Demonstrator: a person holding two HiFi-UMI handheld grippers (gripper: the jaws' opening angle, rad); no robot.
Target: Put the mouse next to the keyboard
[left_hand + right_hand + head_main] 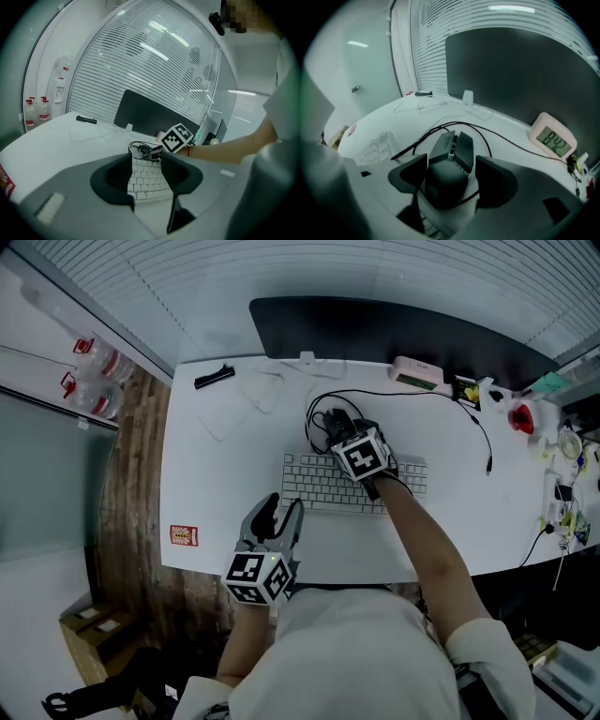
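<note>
- Right gripper (450, 165): jaws spread about as wide as they go, with the mouse (443, 185) sitting right between them. There's a visible gap on the right-hand side, and the left pad is super close to the mouse's flank, but I can't see any squeeze. So it's let go, not gripping.
- The mouse is a dark wired one. It's down on the white table (216, 484) at the far edge of the keyboard (319, 486), roughly mid-length. Can't tell if it's touching that edge or just beside it.
- Its black cable (497, 136) loops off across the table beyond the mouse, toward the little white clock display (553, 138).
- Left gripper (146, 171): also loose, jaws apart with nothing in between. It hangs over the near-left part of the table, pointing at the keyboard, and you just see the keys through the gap.
</note>
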